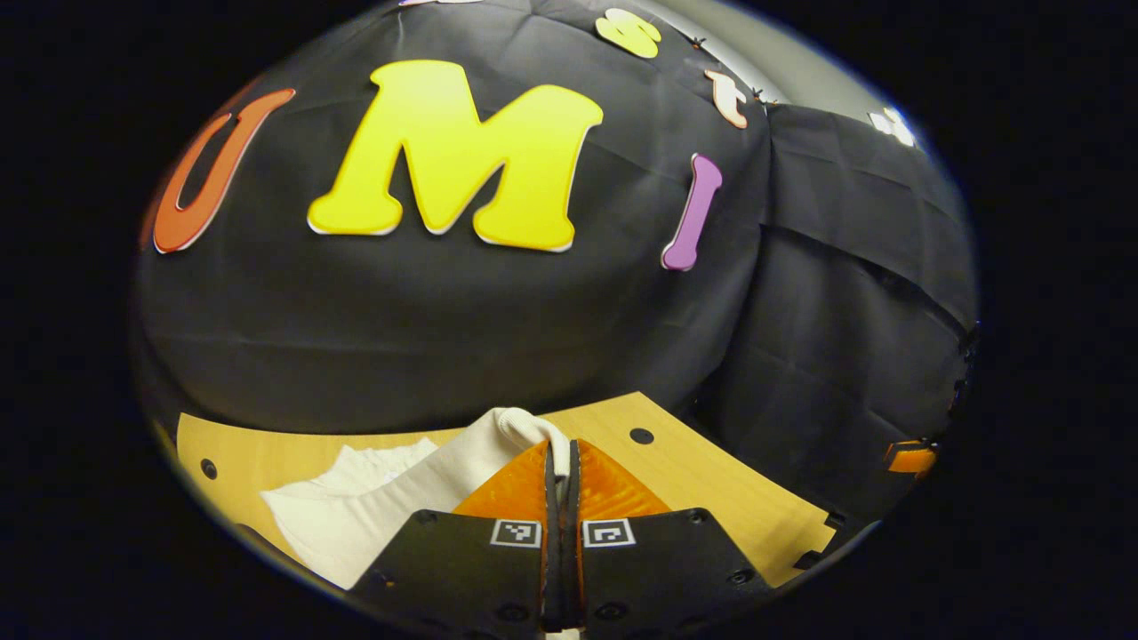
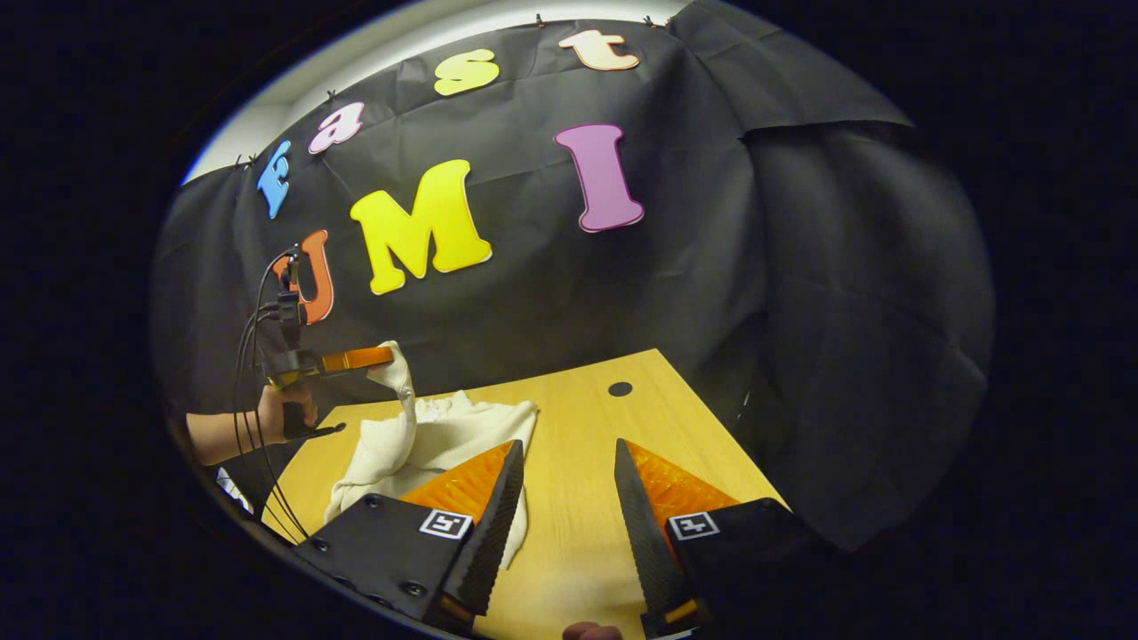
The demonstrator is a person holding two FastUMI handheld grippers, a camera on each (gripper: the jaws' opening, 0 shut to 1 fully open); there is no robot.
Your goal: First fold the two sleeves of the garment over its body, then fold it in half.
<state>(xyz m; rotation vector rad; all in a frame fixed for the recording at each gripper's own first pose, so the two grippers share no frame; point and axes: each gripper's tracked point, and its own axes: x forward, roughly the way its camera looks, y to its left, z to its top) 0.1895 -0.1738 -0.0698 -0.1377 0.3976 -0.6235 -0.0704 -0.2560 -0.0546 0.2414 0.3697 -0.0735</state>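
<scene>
Left gripper view: my left gripper (image 1: 561,462) sits at bottom centre, fingers pinched nearly together on a rolled fold of the cream-white cloth garment (image 1: 373,507), which trails off to the lower left.
Right gripper view: the right gripper (image 2: 569,476) is at the bottom, jaws spread wide and holding nothing, bare wood between them.
Garment position: in the right gripper view the garment (image 2: 427,436) lies bunched at left of centre on the pale wooden tabletop (image 2: 622,427), one end lifted clear.
Lifted end: I see that end hanging from the far left gripper (image 2: 378,357), held by a hand (image 2: 284,411) at the left edge.
Key relation: the cloth lies left of and beyond my right gripper's fingers; its near edge is just beside the left-hand finger.
Long axis: I read it running from lower left up toward the raised end, though the crumpling makes that uncertain.
Nearer hand: left already has cloth; right is near, not touching.
Sleeves: I can't tell which part is pinched.
Containers: none on the table.
</scene>
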